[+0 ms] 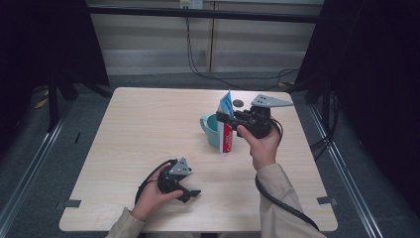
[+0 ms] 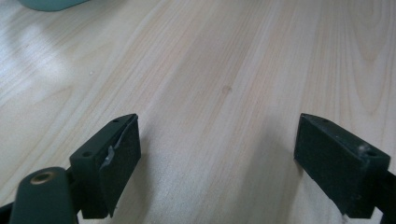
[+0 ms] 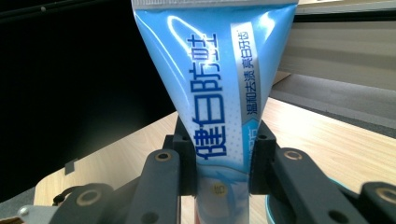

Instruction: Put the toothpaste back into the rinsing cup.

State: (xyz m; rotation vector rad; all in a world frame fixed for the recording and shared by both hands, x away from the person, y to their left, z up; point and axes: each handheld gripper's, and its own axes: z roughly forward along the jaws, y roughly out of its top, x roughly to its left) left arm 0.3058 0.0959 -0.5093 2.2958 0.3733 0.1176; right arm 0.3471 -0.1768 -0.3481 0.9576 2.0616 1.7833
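**Blue tube being held upright beside a teal mug**

Pale wood is being shown across the high view, where the table (image 1: 148,139) is spreading over the middle of the frame. At lower left of centre, the left gripper (image 1: 190,194) is being held low over the tabletop by the person's left hand (image 1: 151,196), with its cable curling off to the left. In the left gripper view its jaws are being kept wide apart over bare wood grain, with nothing between them, and a teal edge is being cut off at the upper left corner.

Right of centre in the high view, a teal mug (image 1: 210,129) is standing on the table, its handle turned toward the left. Just beside its right side, a blue, white and red toothpaste tube (image 1: 226,126) is being held upright, crimped end up, by the right gripper (image 1: 224,119), which is being gripped by the right hand (image 1: 262,144). In the right gripper view the jaws are being pressed against both sides of the tube (image 3: 219,107), low in the frame. A small dark round object (image 1: 238,103) is lying just above the tube in the high view.
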